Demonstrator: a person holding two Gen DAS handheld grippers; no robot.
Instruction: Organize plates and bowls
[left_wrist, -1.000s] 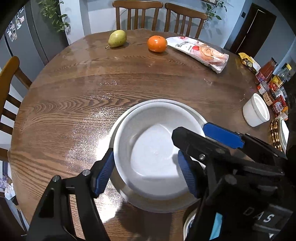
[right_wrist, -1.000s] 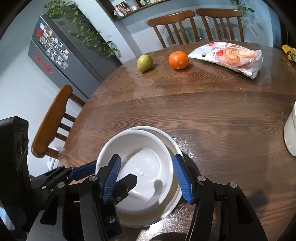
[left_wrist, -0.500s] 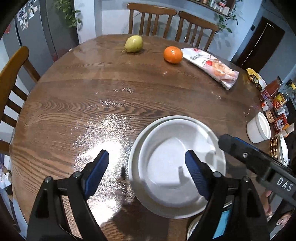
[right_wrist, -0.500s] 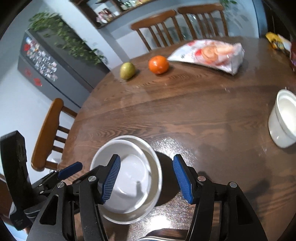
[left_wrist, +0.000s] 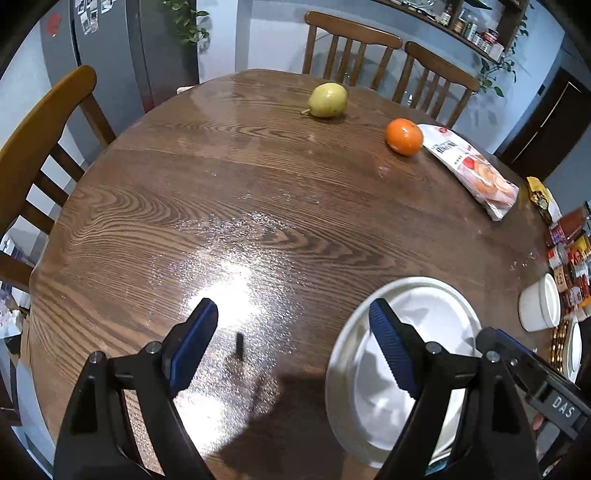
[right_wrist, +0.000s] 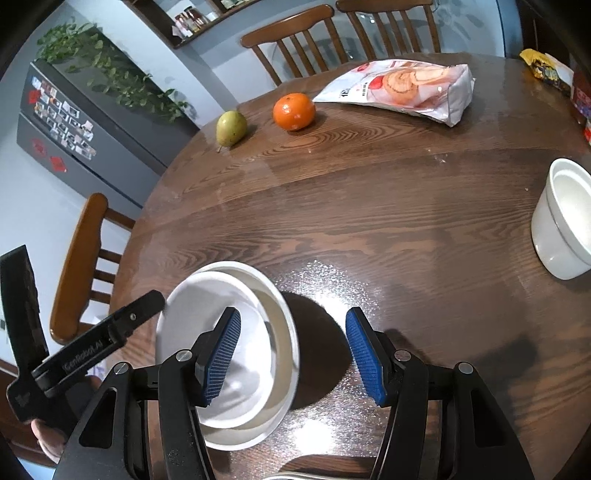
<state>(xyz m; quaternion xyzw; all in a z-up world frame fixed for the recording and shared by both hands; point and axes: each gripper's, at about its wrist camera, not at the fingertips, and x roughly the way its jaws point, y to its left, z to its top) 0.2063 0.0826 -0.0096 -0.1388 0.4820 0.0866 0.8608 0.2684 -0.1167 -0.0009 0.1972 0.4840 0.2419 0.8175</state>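
A wide white bowl (left_wrist: 424, 332) rests inside a slightly larger white bowl on the round wooden table; the stack also shows in the right wrist view (right_wrist: 243, 295). My left gripper (left_wrist: 291, 347) is open and empty, above bare table just left of the stack. My right gripper (right_wrist: 293, 358) is open and empty, over the stack's right rim. A small deep white bowl (right_wrist: 565, 221) stands apart at the right; it also shows in the left wrist view (left_wrist: 541, 308). A white plate's rim (left_wrist: 574, 347) peeks in at the far right edge.
A pear (left_wrist: 328, 99), an orange (left_wrist: 404, 136) and a snack bag (left_wrist: 476, 173) lie at the far side. Packets and jars (left_wrist: 569, 243) crowd the right edge. Wooden chairs (left_wrist: 40, 147) ring the table. A fridge (right_wrist: 85, 110) stands behind.
Both grippers have pulled back and up from the stacked bowls. The left gripper has swung left, off the stack. The right gripper has shifted right. The bowls stay on the table.
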